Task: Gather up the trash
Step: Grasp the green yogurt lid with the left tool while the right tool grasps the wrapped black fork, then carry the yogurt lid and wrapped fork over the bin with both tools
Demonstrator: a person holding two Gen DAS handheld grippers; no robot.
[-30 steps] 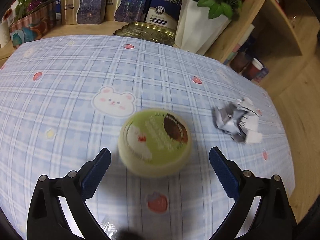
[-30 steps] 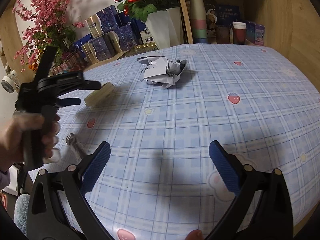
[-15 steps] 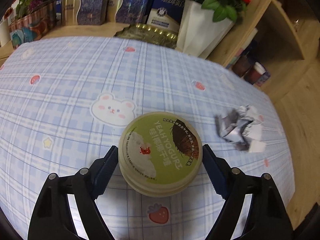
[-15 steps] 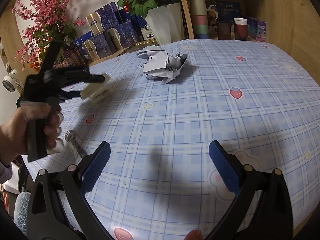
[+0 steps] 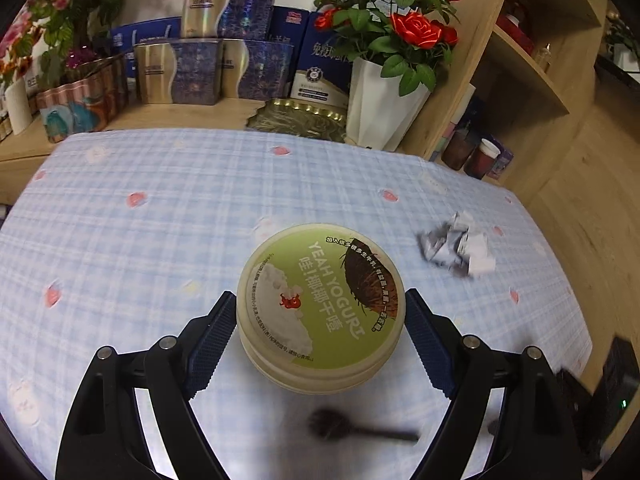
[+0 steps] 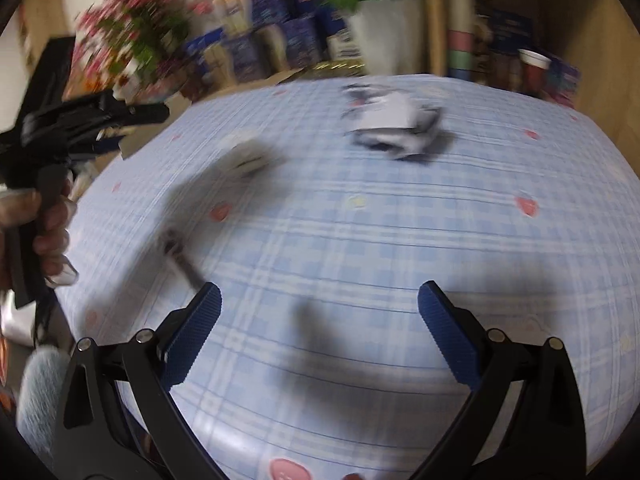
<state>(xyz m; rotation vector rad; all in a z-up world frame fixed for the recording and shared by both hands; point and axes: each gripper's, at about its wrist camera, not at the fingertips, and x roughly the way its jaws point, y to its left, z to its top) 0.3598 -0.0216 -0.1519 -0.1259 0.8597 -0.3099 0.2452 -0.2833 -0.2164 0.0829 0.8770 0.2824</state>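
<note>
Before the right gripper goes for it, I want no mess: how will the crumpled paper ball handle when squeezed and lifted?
The crumpled paper ball looks loosely wadded, so it would probably crush and give under the pads rather than resist. It is likely very light. Its irregular folds suggest it won't roll far on the checked tablecloth, though a nudge may slide it.

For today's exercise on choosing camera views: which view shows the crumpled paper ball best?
The left wrist view: the crumpled paper ball lies fairly sharp on the checked tablecloth, right of the yogurt tub clamped in the left gripper. The right wrist view shows it larger, but smeared by motion blur.
</note>
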